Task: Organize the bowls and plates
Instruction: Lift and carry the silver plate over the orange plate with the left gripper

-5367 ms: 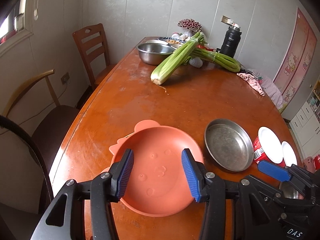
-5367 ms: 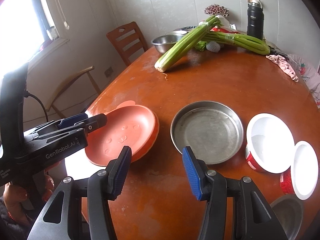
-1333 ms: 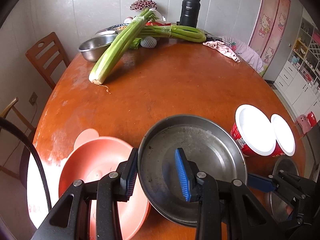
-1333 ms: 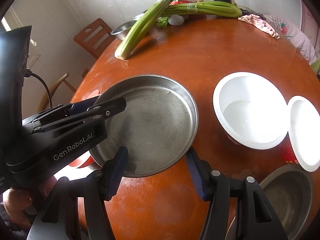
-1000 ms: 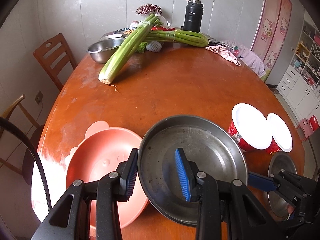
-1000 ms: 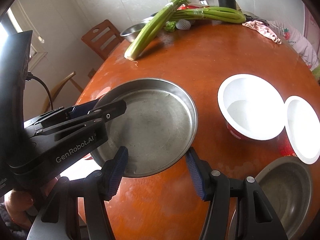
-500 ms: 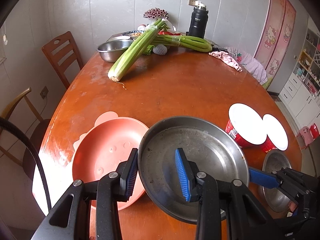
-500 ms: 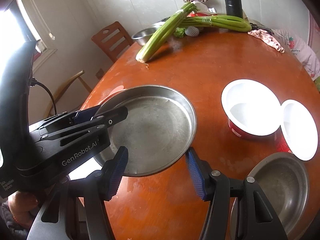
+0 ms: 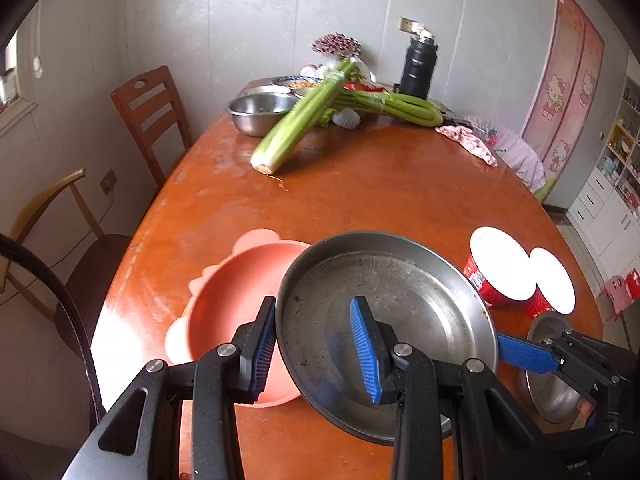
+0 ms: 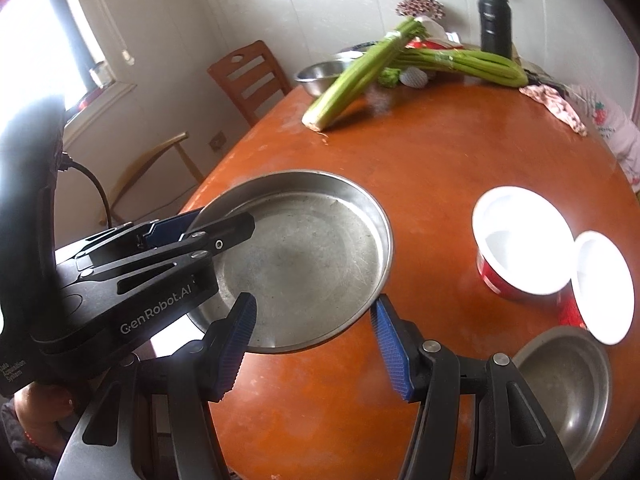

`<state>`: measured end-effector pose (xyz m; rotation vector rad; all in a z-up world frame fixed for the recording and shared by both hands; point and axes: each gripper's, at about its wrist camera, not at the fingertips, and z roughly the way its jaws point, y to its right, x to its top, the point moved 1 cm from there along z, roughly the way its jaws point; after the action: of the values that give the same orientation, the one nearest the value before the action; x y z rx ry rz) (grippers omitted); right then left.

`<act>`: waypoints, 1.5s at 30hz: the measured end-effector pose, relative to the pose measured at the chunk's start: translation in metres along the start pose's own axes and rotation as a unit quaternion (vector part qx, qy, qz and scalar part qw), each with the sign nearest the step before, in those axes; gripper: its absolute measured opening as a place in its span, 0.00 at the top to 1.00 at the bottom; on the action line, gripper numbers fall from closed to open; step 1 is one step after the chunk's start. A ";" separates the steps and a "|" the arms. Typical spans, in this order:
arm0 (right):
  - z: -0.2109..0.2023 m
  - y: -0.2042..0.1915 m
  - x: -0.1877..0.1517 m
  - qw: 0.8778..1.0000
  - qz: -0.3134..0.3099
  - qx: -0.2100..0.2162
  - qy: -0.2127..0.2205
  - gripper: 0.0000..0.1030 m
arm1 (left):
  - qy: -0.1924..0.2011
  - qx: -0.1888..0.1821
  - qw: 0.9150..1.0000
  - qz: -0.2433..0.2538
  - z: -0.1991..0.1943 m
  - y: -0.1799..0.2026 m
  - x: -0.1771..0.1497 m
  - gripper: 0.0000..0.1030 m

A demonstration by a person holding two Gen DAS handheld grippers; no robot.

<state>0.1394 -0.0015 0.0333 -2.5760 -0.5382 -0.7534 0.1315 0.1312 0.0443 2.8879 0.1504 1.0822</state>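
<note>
My left gripper is shut on the near rim of a round steel plate and holds it tilted above the table. The same steel plate shows in the right wrist view, with the left gripper clamped on its left rim. An orange plastic plate lies on the table below and left of the steel plate. My right gripper is open and empty, just in front of the steel plate. A small steel bowl sits at the near right, by two red bowls with white insides.
Celery bunches, a large steel bowl, a black flask and a pink cloth lie at the far end of the orange table. Wooden chairs stand along the left side.
The left gripper has raised the steel plate higher and pulled back; the orange plate shows more beneath it. The right gripper has backed off, and the small steel bowl is further in view.
</note>
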 end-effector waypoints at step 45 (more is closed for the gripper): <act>0.069 -0.048 0.008 0.997 -0.065 0.004 -0.042 0.40 | -0.031 0.031 0.998 -0.044 0.037 -0.068 -0.024 0.65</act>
<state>0.1526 0.0734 -0.0029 -2.5939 -0.7399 -0.6846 0.1332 0.1958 -0.0052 2.9331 0.3112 0.9890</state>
